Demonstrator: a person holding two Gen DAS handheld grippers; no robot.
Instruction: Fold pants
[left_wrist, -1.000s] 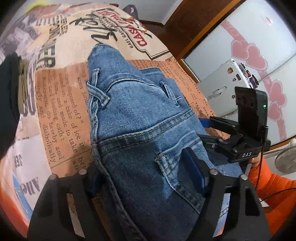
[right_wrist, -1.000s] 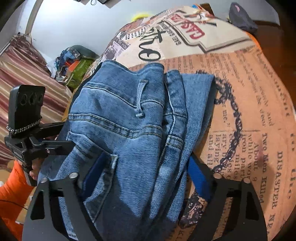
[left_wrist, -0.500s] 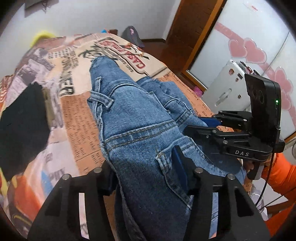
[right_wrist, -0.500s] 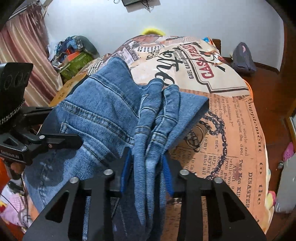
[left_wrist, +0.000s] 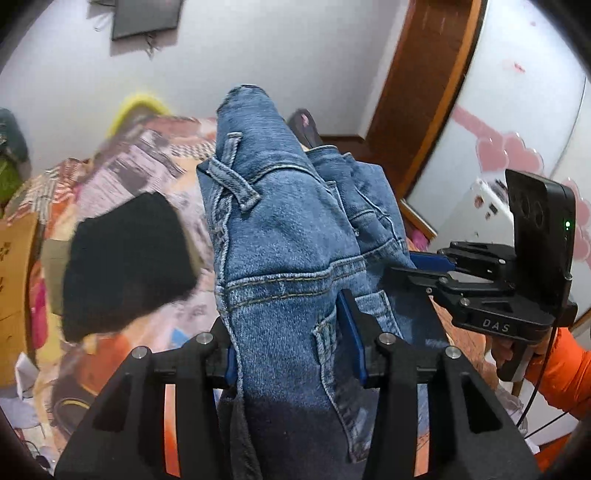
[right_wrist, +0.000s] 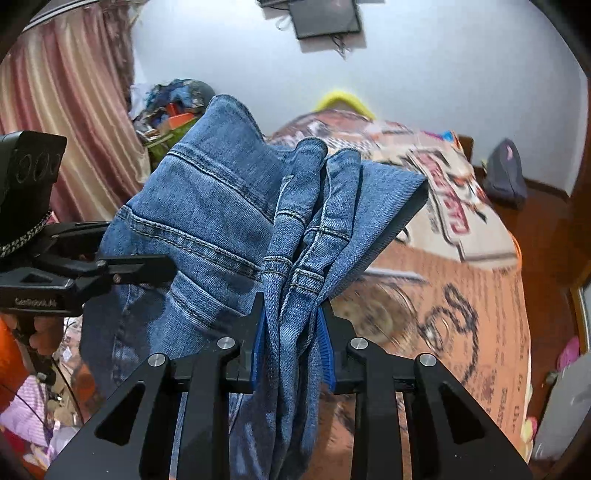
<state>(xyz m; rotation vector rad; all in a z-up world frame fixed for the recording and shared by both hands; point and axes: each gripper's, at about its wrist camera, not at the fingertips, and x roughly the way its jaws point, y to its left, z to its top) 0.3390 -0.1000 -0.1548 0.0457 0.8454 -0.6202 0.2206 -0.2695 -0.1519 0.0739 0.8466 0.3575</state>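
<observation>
Denim bunched in both claws: left claw (left_wrist: 293, 345) clamped on the jeans (left_wrist: 280, 236) near the back pocket, right claw (right_wrist: 293, 349) pinching several stacked layers at the waistband edge. Change in the last second: jeans were lying on the bed, now lifted clear and hanging in the air, right claw went from wide to closed. Likely being carried or shaken out for the next fold. Below: printed bedspread (right_wrist: 461, 295). Black garment (left_wrist: 125, 262) lies on the bed left of the jeans; could crowd the landing spot.
</observation>
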